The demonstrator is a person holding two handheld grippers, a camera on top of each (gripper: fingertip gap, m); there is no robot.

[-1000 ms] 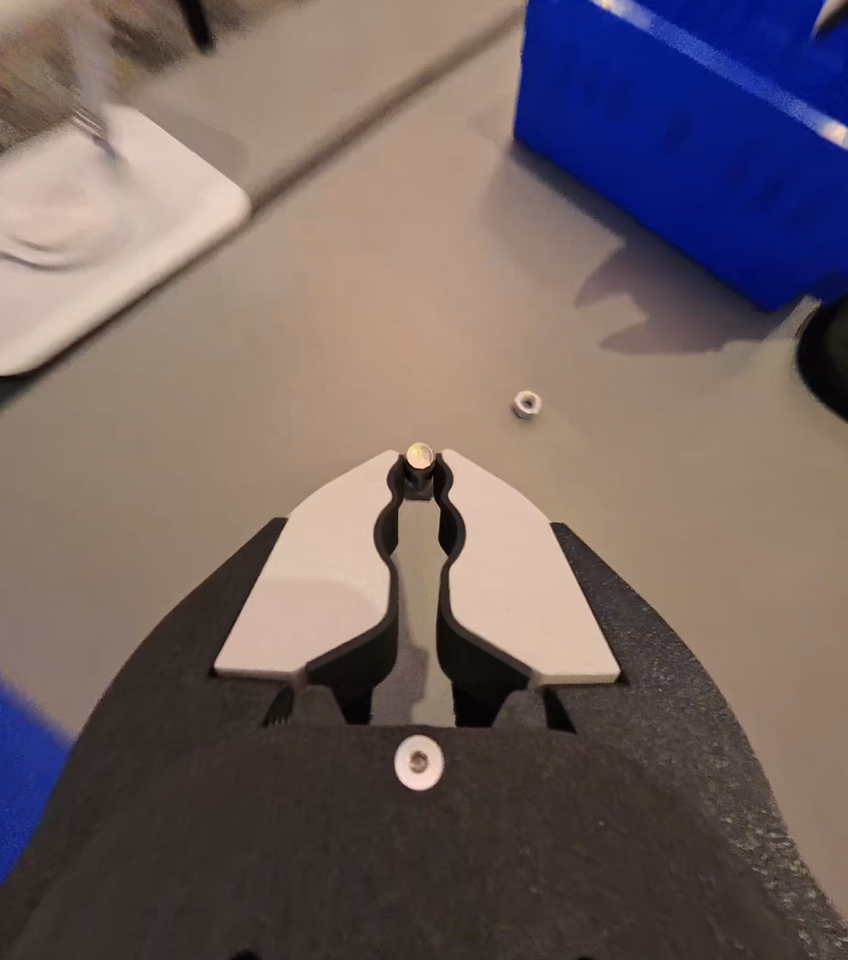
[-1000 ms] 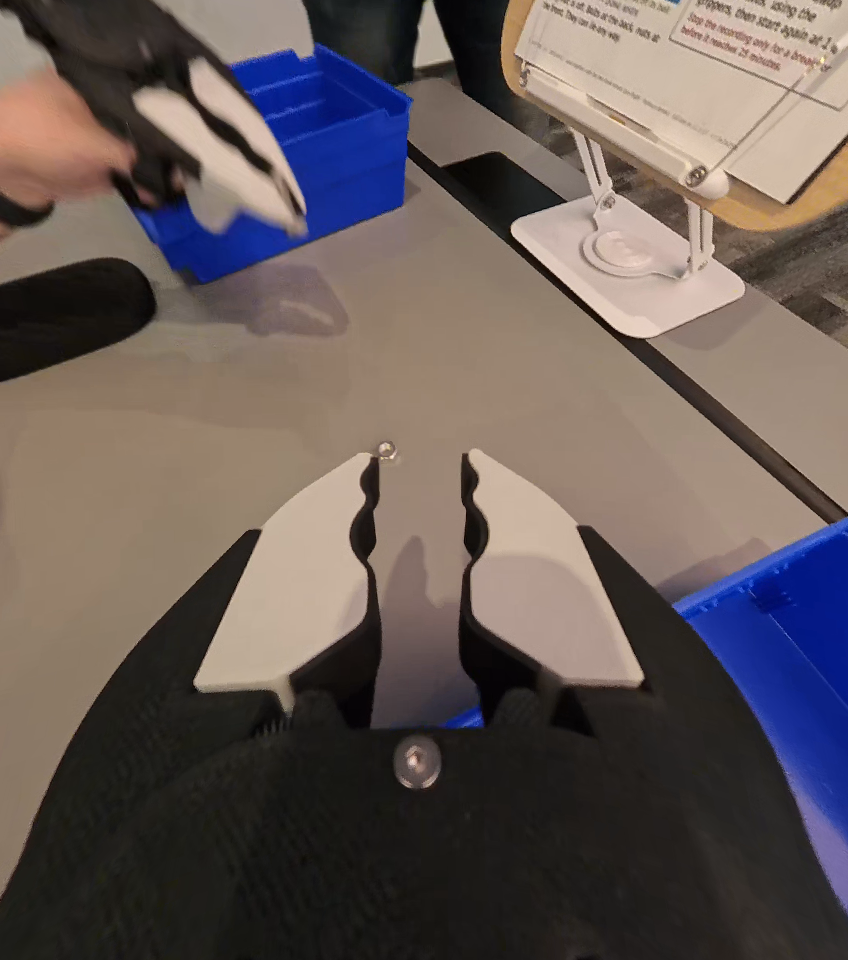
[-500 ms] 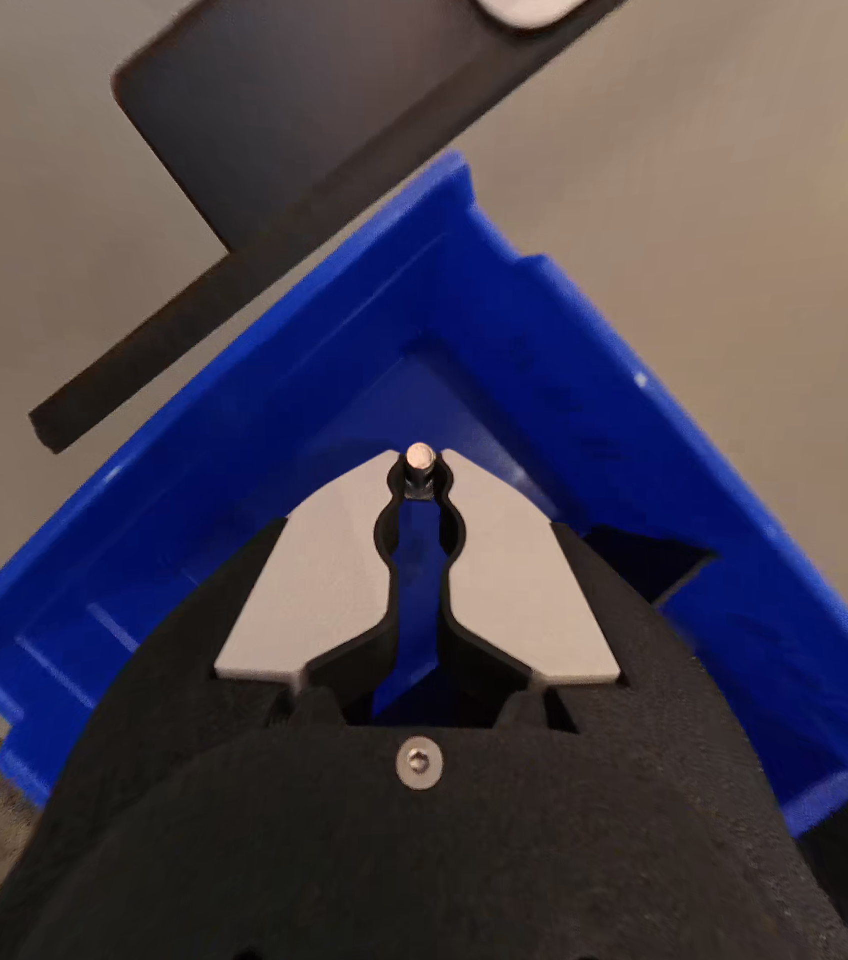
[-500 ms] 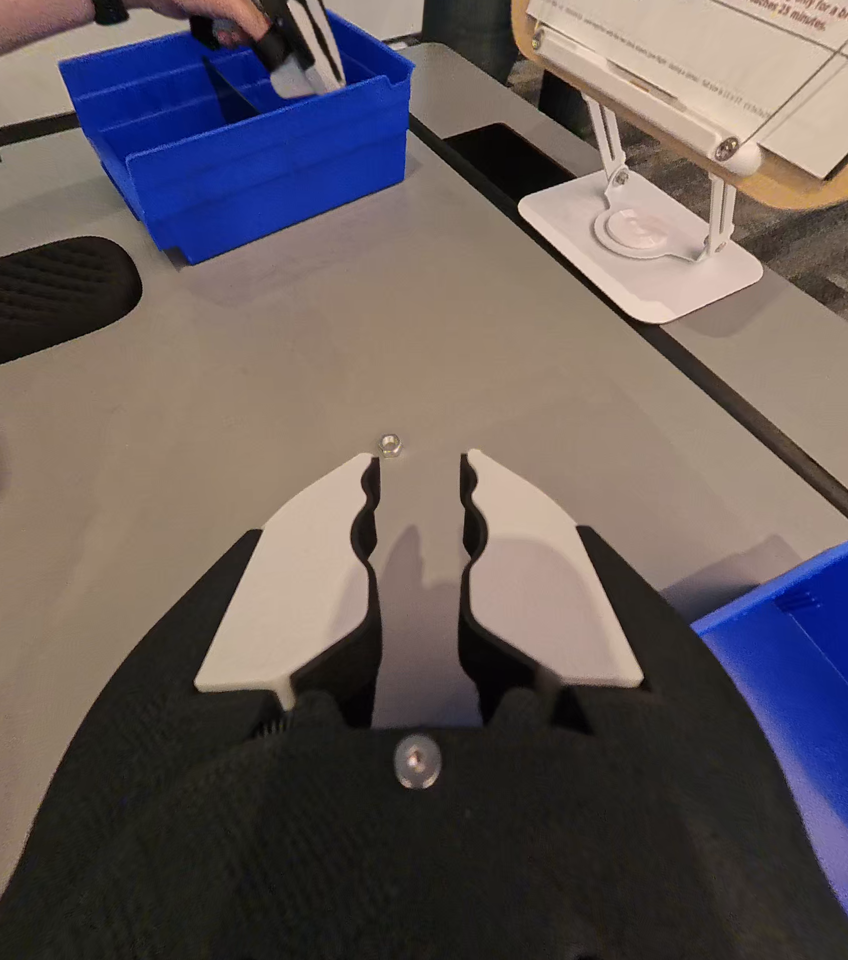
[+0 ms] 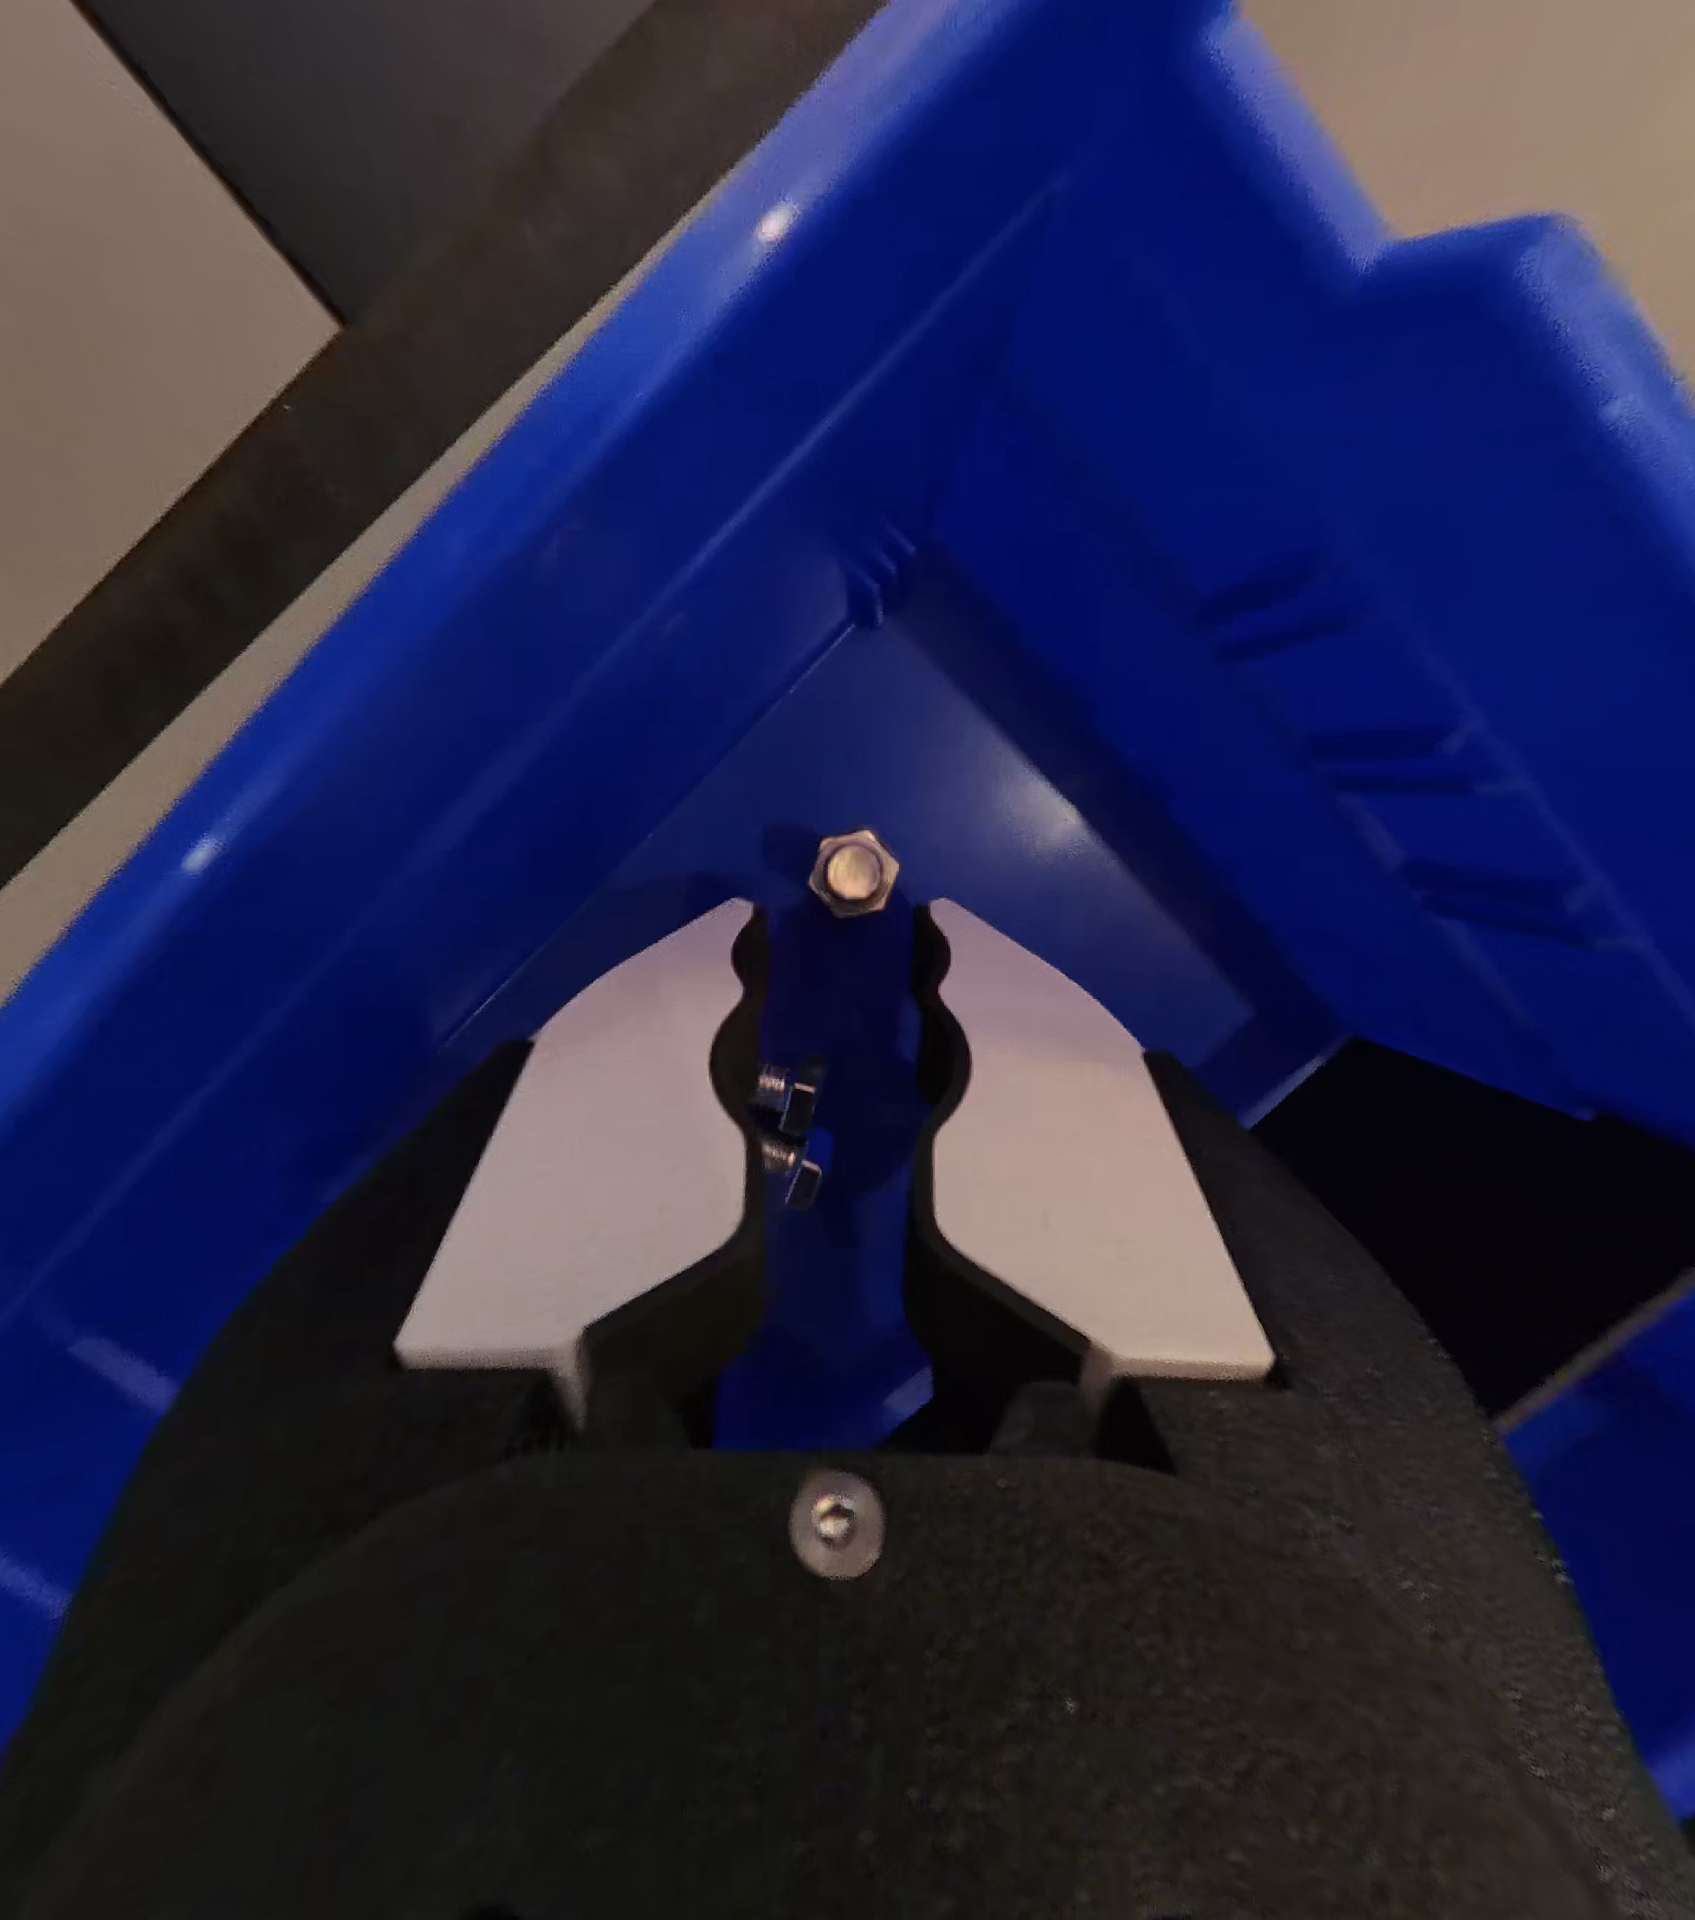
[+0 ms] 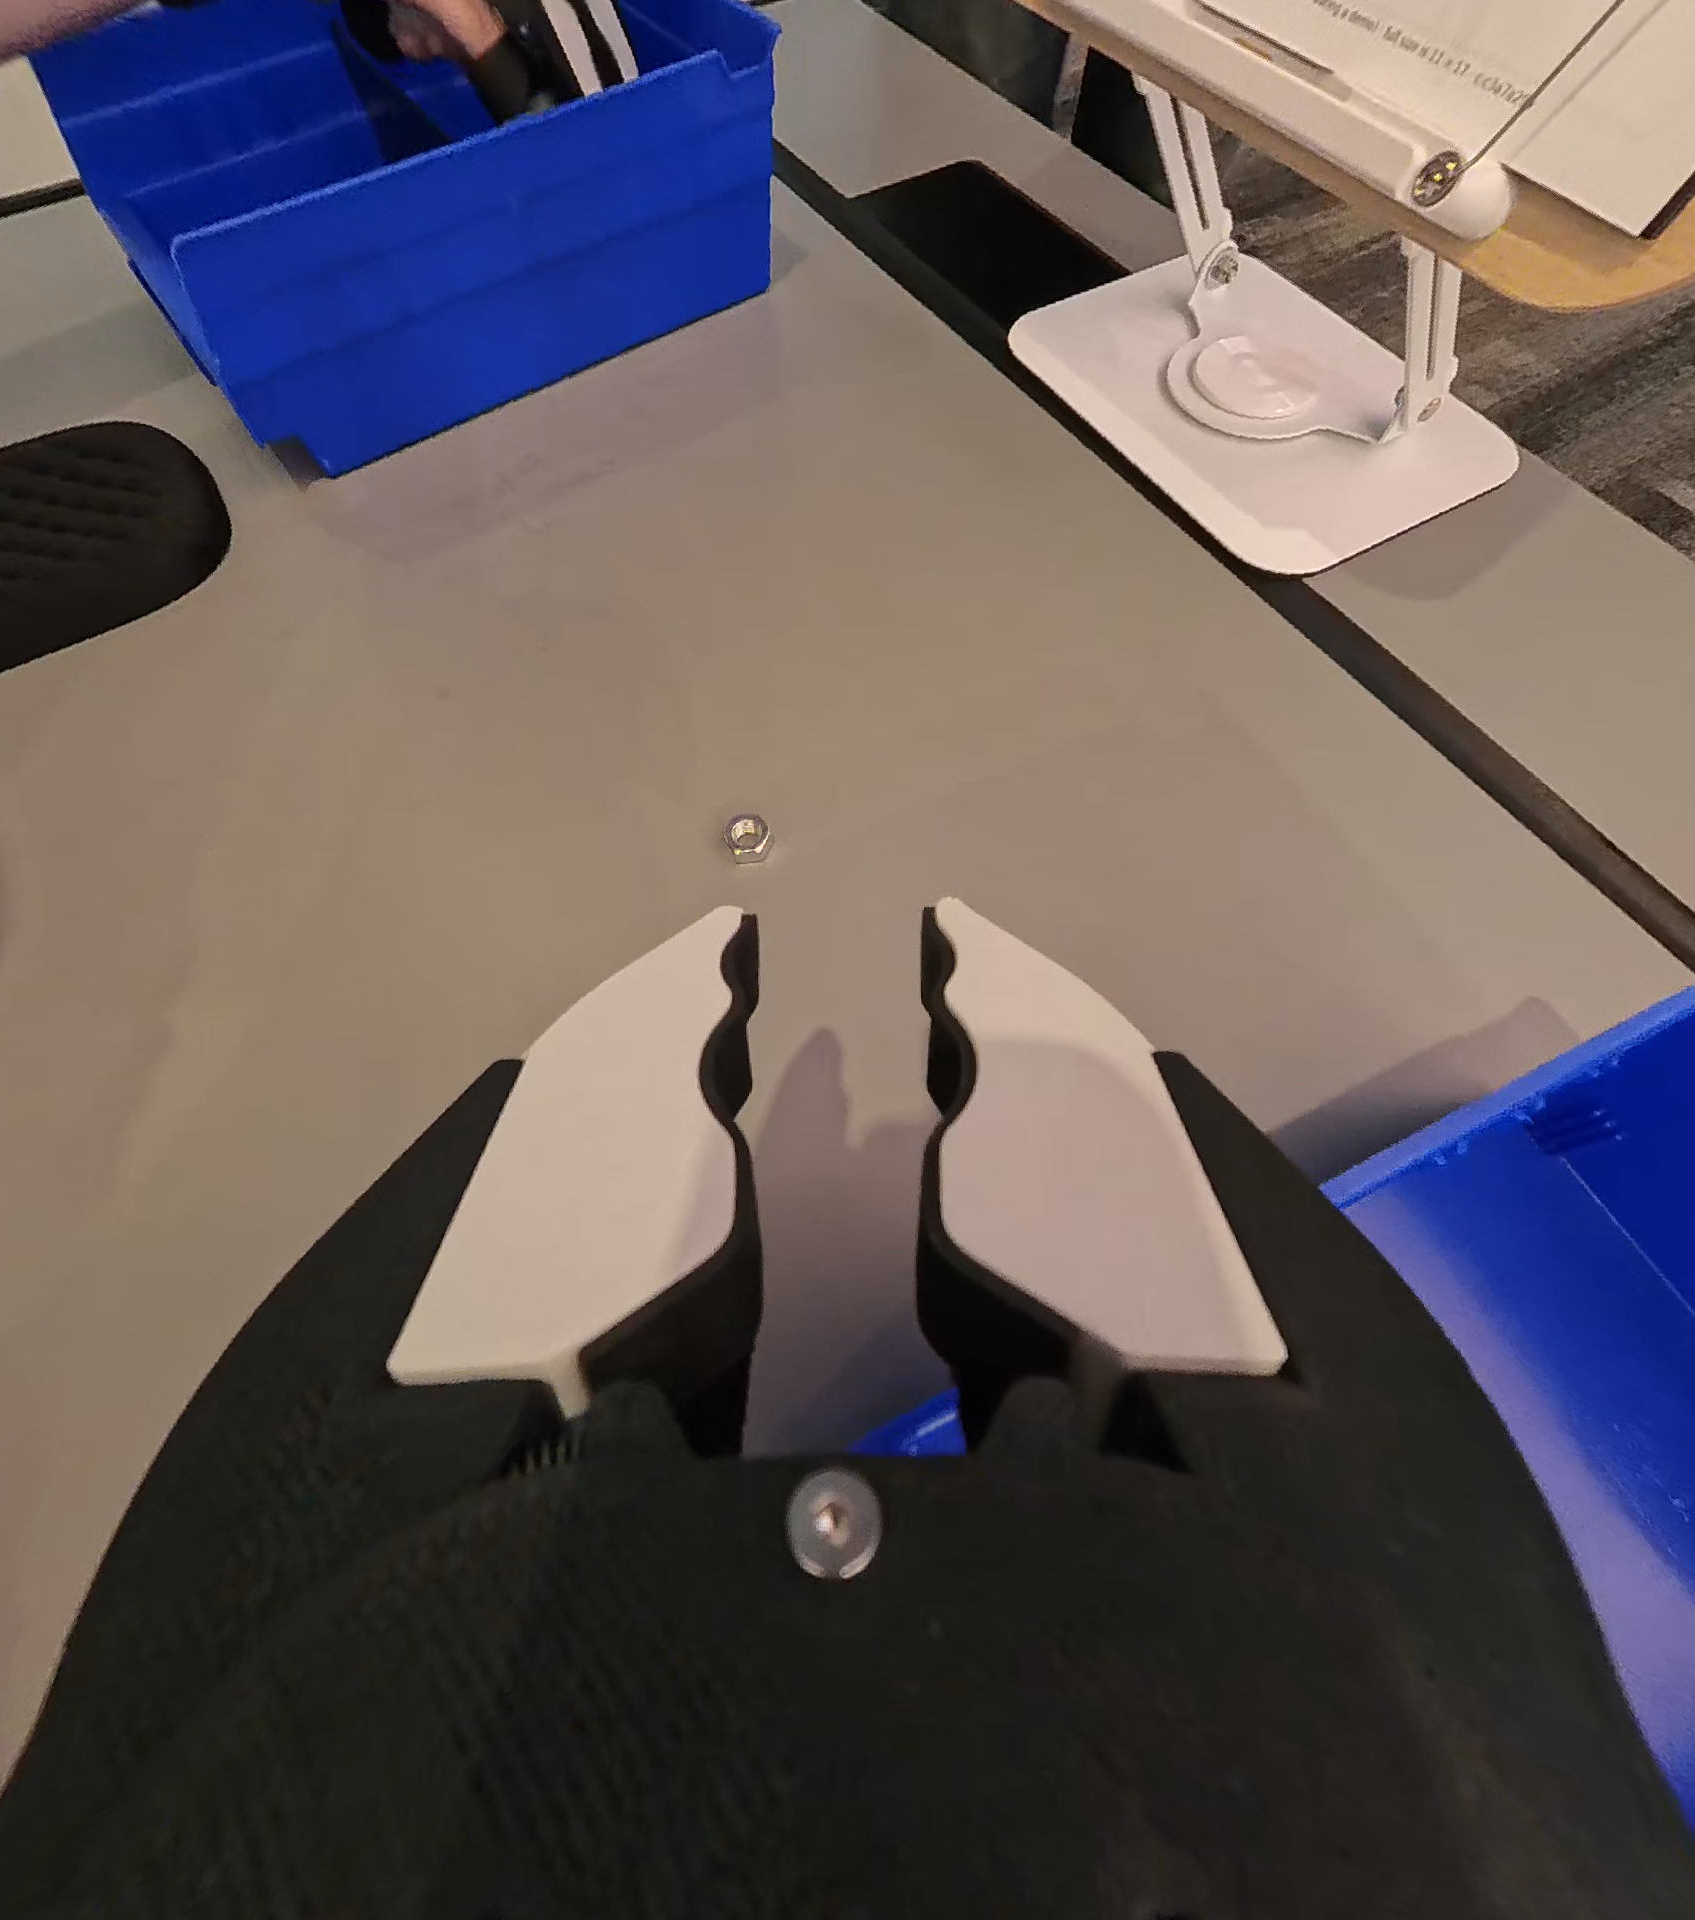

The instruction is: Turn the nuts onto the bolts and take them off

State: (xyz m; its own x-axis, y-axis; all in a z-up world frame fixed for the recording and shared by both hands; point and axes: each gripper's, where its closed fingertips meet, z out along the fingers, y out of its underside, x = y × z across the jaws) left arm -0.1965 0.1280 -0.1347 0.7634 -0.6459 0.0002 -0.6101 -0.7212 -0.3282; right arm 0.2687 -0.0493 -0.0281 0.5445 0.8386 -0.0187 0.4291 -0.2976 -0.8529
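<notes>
Left wrist view: left gripper point(image 5: 841, 914) down inside a blue bin point(image 5: 1186, 540), jaws parted, a bolt point(image 5: 853, 873) just past its tips.

The bolt shows end-on at frame centre against the bin's inner corner; it seems free of the fingers, though whether it rests on the bin floor I cannot tell. Two more small bolts point(image 5: 789, 1138) lie on the floor between the fingers, lower centre. In the right wrist view the right gripper point(image 6: 838, 920) hangs released and empty above the grey table point(image 6: 407, 831), with a lone nut point(image 6: 747, 837) flat on the table just beyond its left fingertip, at frame centre. The far bin point(image 6: 469, 270) sits upper left, the left gripper point(image 6: 552, 52) dipped into it. A second bin point(image 6: 1601, 1299) fills the lower right; a white stand point(image 6: 1269, 416) is upper right.
</notes>
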